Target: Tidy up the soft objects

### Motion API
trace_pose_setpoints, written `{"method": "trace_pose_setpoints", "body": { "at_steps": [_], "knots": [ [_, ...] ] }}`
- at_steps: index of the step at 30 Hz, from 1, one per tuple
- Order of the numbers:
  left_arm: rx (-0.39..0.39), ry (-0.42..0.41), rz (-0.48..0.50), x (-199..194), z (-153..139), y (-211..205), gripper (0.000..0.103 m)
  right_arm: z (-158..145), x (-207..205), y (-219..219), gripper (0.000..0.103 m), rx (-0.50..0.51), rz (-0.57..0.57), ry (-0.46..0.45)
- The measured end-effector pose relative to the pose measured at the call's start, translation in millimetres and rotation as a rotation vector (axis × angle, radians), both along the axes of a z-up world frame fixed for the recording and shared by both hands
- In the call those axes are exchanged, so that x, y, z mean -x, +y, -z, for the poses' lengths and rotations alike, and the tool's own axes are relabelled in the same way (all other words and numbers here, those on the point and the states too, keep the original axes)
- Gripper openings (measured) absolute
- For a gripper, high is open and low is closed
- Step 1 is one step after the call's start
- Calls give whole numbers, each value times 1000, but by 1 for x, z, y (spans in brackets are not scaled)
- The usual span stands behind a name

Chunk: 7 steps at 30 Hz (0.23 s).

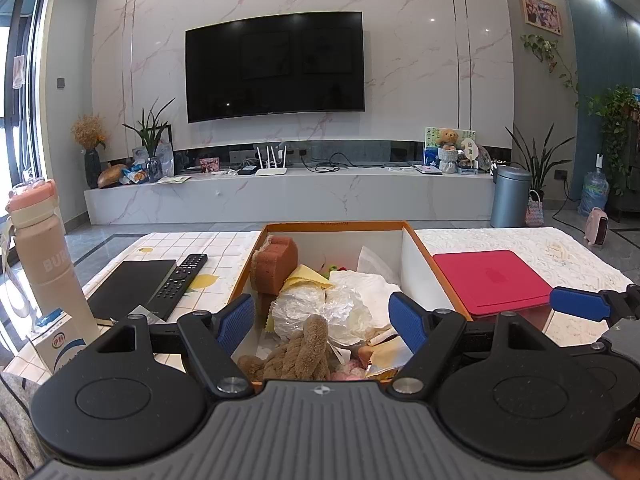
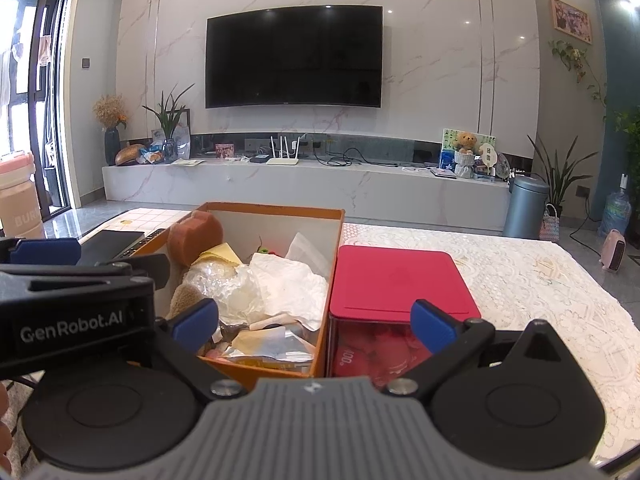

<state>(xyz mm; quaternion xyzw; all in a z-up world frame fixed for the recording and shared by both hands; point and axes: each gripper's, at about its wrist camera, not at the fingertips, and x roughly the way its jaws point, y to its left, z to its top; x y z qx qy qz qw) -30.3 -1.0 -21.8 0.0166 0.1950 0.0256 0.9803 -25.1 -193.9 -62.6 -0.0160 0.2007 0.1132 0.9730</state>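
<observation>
An orange cardboard box (image 1: 424, 254) (image 2: 332, 240) stands on the table, filled with soft things: a brown sponge (image 1: 276, 264) (image 2: 196, 232), yellow cloths (image 1: 308, 276), crumpled white paper and plastic (image 1: 344, 308) (image 2: 280, 284), and a brown plush toy (image 1: 304, 352). My left gripper (image 1: 323, 320) is open and empty over the box's near end, above the plush toy. My right gripper (image 2: 316, 326) is open and empty, straddling the box's right wall and a red-lidded box (image 2: 400, 284) (image 1: 492, 280).
A pink bottle (image 1: 44, 256), a carton (image 1: 60, 340), a black tablet (image 1: 128, 284) and a remote (image 1: 180, 280) lie left of the box. A white lace cloth (image 2: 540, 280) covers the table's right side. A TV wall stands behind.
</observation>
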Motion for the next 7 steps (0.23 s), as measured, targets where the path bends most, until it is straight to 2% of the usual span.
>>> {"method": "trace_pose_setpoints", "body": {
  "at_steps": [7],
  "knots": [
    [-45,-13,-7,2,1,-3,90,2,0,1,100,17,-2,-1]
  ]
}}
